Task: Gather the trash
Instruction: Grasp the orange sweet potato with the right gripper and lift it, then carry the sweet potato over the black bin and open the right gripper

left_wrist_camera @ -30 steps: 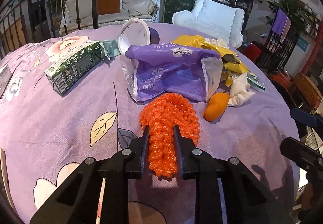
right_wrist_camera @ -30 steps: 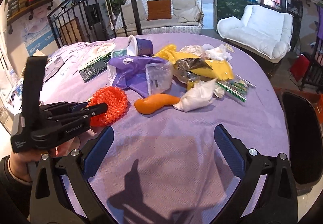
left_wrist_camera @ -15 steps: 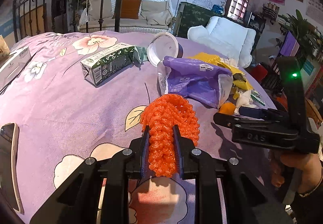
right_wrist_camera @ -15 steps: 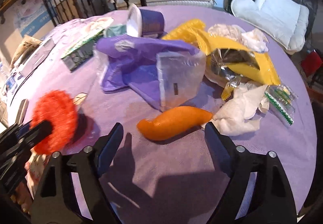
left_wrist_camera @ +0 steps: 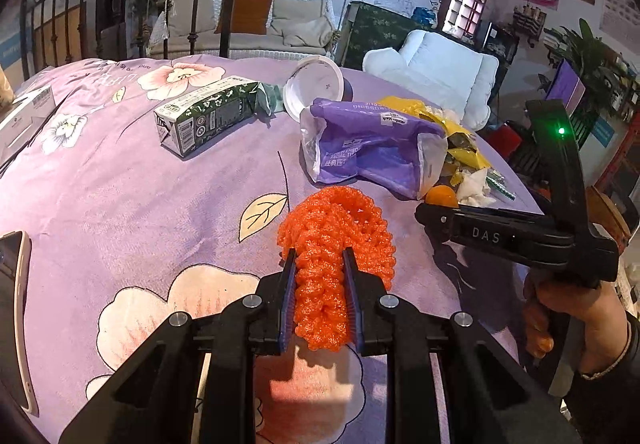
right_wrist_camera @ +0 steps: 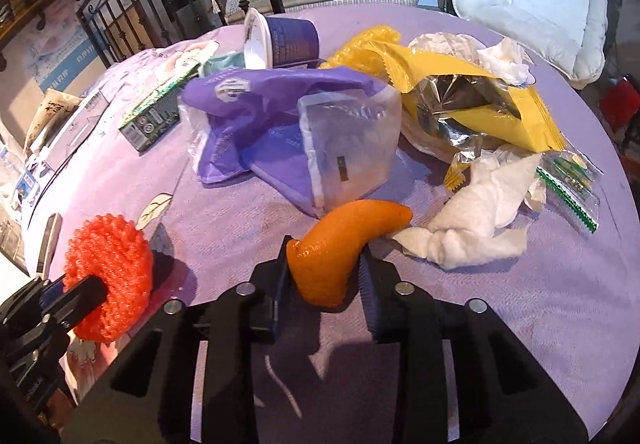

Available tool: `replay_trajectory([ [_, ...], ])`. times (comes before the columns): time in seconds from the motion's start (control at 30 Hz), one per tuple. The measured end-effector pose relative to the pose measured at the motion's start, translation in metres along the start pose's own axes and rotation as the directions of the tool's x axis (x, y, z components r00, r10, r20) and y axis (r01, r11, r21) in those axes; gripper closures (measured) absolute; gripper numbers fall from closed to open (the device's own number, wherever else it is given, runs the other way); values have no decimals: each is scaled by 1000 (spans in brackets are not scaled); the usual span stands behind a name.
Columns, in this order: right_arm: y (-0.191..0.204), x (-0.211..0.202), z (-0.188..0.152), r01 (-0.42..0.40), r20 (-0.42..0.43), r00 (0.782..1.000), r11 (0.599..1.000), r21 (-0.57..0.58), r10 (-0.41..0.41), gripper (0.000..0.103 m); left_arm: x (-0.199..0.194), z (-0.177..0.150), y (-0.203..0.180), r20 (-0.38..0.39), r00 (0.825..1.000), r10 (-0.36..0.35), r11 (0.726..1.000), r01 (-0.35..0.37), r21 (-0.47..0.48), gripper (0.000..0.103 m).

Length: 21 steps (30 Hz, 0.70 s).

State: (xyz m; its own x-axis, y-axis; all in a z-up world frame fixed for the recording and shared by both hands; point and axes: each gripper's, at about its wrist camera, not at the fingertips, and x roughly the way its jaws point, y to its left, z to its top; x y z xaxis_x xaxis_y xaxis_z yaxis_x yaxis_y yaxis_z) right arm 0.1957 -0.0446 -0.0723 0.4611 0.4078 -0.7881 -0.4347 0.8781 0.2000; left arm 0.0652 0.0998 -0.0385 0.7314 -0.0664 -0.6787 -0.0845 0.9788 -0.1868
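An orange foam fruit net [left_wrist_camera: 332,228] hangs just above the purple flowered tablecloth [left_wrist_camera: 120,195], and my left gripper [left_wrist_camera: 319,256] is shut on its lower end. In the right wrist view the same net [right_wrist_camera: 108,268] shows at the far left with the left gripper [right_wrist_camera: 86,290] clamped on it. A curved piece of orange peel [right_wrist_camera: 340,240] lies on the cloth in front of the purple bag. My right gripper [right_wrist_camera: 324,248] has its jaws closing on the peel, with both pads against its sides. From the left wrist view the right gripper [left_wrist_camera: 424,209] reaches in beside the peel [left_wrist_camera: 440,197].
Behind the peel lie a purple plastic bag [right_wrist_camera: 256,111], a tipped purple cup [right_wrist_camera: 288,41], yellow wrappers [right_wrist_camera: 480,99], crumpled white tissue [right_wrist_camera: 480,219] and a green striped packet [right_wrist_camera: 572,179]. A green carton [left_wrist_camera: 204,115] lies further left. A phone [left_wrist_camera: 12,304] rests at the cloth's left edge.
My right gripper came forward and down over the orange peel and its jaws narrowed from wide apart onto it. The left gripper drew back a little with the net still in it.
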Motion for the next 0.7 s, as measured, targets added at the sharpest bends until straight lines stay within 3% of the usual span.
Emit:
replay_trajectory([
  [0.23,-2,-41,-28,-101,73,992,995,5,100,75,-8,-6,-7,12,1000,-7,1000,7,26,81],
  [0.4,-17,-81,-58,-159,145,977,987,22,154,75,-10,-8,-25,8,998,-56,997,55,57,81],
  [0.5,-23,-102,-72,-134,196,972,991,7,130,75,-11,-9,-45,8,995,-99,991,98,93,81],
  [0.7,-67,-142,-99,-11,297,955,996,84,-14,75,-8,-7,-96,-8,979,-206,960,203,193,81],
])
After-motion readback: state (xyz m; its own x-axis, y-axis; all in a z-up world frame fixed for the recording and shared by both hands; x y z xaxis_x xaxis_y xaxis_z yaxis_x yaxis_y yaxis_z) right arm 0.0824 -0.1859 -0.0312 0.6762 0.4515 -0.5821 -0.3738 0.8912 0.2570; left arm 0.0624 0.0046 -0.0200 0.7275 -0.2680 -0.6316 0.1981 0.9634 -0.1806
